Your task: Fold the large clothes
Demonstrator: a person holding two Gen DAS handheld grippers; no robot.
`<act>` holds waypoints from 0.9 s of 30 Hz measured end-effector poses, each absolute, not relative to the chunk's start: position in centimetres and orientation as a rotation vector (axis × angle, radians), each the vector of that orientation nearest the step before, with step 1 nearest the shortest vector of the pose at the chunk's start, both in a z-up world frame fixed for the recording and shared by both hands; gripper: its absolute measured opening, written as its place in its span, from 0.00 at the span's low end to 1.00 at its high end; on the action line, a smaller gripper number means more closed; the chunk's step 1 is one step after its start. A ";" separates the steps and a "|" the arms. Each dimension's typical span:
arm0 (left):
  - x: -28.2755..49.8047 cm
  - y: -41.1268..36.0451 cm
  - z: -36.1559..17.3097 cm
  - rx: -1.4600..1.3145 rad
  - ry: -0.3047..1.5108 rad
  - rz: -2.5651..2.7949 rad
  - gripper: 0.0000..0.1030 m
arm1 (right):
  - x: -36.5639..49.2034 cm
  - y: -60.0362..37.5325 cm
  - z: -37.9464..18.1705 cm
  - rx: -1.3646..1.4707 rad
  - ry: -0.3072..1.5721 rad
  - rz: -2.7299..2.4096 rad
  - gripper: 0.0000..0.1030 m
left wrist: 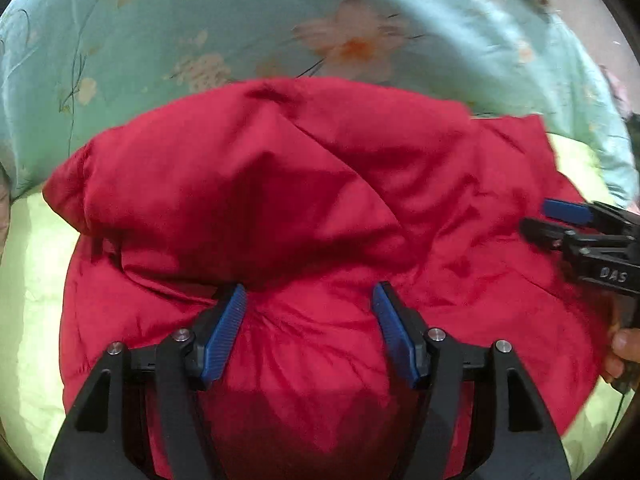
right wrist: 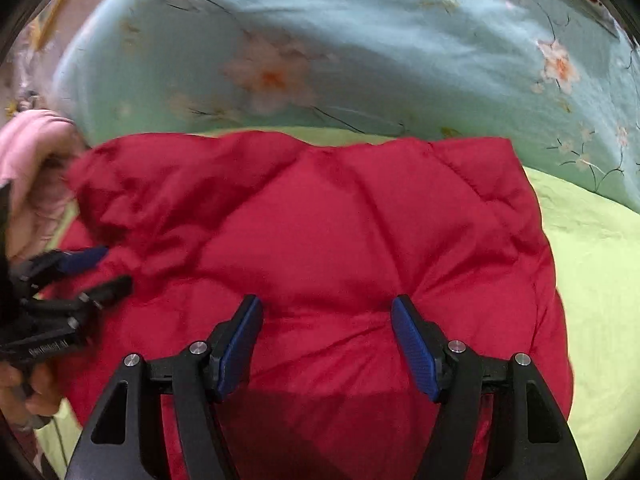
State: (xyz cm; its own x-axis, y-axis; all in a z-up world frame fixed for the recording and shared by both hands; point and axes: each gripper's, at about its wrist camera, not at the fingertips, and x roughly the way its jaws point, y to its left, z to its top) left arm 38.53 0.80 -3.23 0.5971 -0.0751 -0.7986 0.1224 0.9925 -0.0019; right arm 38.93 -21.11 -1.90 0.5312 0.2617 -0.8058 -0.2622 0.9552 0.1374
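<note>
A red puffy quilted jacket (left wrist: 304, 200) lies bunched and folded over itself on a light green bed sheet (left wrist: 28, 300); it fills the right wrist view too (right wrist: 340, 232). My left gripper (left wrist: 308, 300) is open, its blue pads pressed down on the jacket's near part with fabric bulging between them. My right gripper (right wrist: 326, 312) is open and likewise rests on the jacket's near part. Each gripper shows in the other's view: the right one at the right edge (left wrist: 548, 220), the left one at the left edge (right wrist: 106, 268), both open.
A pale blue floral quilt (left wrist: 240, 28) is heaped behind the jacket, also in the right wrist view (right wrist: 360, 52). The green sheet (right wrist: 600, 260) extends right of the jacket. A pink sleeve (right wrist: 32, 152) and the person's hand show at the left edge.
</note>
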 end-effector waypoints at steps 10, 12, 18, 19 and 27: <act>44.1 5.9 -3.7 -0.013 0.957 0.064 0.66 | 45.1 -26.3 -4.2 0.157 1.005 0.144 0.68; 44.8 7.6 -4.2 -0.070 0.969 0.078 0.71 | 45.3 -27.0 -4.7 0.177 0.997 0.121 0.68; 45.8 9.0 -5.9 -0.126 0.989 0.086 0.80 | 46.1 -28.0 -5.8 0.243 1.005 0.106 0.69; 45.9 8.9 -6.0 -0.126 0.991 0.088 0.82 | 46.4 -28.2 -6.0 0.254 1.010 0.105 0.69; 45.4 10.0 -5.1 -0.148 0.999 0.097 0.83 | 46.7 -29.9 -5.9 0.318 1.016 0.119 0.70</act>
State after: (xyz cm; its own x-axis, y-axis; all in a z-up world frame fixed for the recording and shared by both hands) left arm 45.44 9.98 -5.12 0.5385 0.0133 -0.8425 -0.1491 0.9856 -0.0797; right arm 46.72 -29.93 -5.88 0.5250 0.2439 -0.8154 0.0491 0.9478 0.3152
